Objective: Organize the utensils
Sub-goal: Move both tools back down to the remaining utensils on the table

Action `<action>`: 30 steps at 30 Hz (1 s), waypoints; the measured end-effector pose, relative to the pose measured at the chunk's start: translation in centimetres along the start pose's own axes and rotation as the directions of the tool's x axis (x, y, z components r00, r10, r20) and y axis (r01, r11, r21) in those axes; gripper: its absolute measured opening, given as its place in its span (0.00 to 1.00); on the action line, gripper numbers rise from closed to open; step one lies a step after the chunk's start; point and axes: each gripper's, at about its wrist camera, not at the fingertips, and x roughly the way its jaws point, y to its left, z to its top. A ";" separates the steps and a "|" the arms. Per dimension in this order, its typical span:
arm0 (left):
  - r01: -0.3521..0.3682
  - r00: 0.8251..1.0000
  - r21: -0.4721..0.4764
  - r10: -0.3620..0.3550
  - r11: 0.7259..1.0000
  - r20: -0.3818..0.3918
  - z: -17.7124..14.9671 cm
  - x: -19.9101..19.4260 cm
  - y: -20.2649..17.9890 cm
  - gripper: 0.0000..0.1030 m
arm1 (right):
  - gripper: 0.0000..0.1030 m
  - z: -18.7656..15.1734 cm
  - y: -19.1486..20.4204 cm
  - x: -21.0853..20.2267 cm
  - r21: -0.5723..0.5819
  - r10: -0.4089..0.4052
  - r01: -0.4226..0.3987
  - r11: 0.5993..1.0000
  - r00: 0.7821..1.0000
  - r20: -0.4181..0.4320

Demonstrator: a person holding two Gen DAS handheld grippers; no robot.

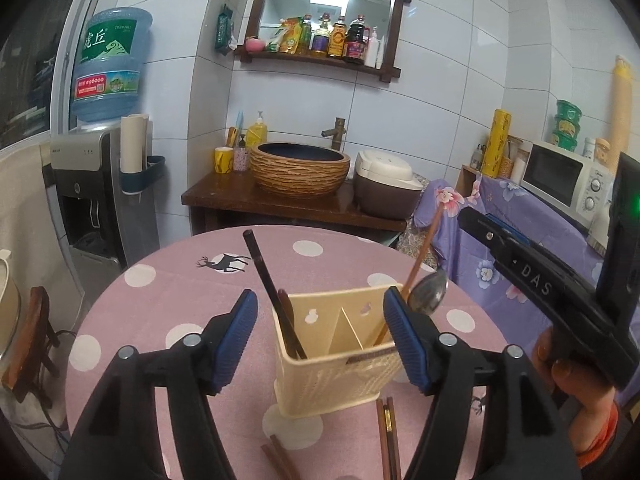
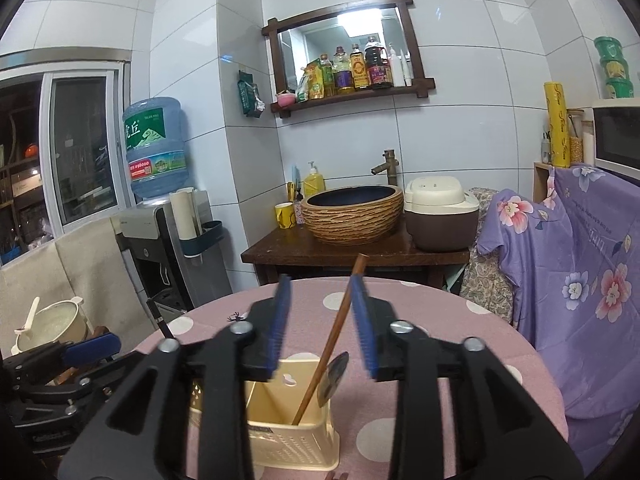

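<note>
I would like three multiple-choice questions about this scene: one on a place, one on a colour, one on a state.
1. Where does the spoon stand?
A. in the holder's right compartment
B. flat on the table
C. in the sink

2. What colour is the utensil holder?
A. green
B. cream
C. black

3. How is the left gripper?
A. shut on a chopstick
B. open around the holder
C. shut, empty

Answers: 1 A, its bowl sticks up beside the brown chopstick; 2 B, its walls are pale cream; 3 B, its fingers flank the holder, apart.
</note>
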 end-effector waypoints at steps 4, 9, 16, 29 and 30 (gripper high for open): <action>0.024 0.999 0.009 -0.024 1.000 -0.036 -2.2 -0.8 0.3 0.72 | 0.53 -1.6 0.1 -2.0 -0.047 0.017 -0.018 0.999 1.000 -0.025; 0.076 0.984 0.069 -0.064 0.995 -0.167 -7.3 -0.6 -0.4 0.72 | 0.60 -5.7 0.4 -4.2 -0.135 0.000 -0.014 0.991 0.995 -0.100; 0.136 0.933 0.188 -0.062 0.973 -0.355 -13.8 1.4 -1.6 0.51 | 0.60 -12.6 -1.2 -5.6 -0.099 -0.016 -0.010 0.995 0.966 -0.257; 0.178 0.906 0.281 -0.045 0.943 -0.420 -16.6 2.6 -2.9 0.42 | 0.60 -17.2 -3.2 -6.5 0.021 0.012 -0.004 1.000 0.927 -0.376; 0.175 0.907 0.303 -0.034 0.937 -0.419 -16.7 2.6 -3.2 0.42 | 0.60 -17.3 -3.3 -6.5 0.028 0.014 -0.004 1.000 0.925 -0.380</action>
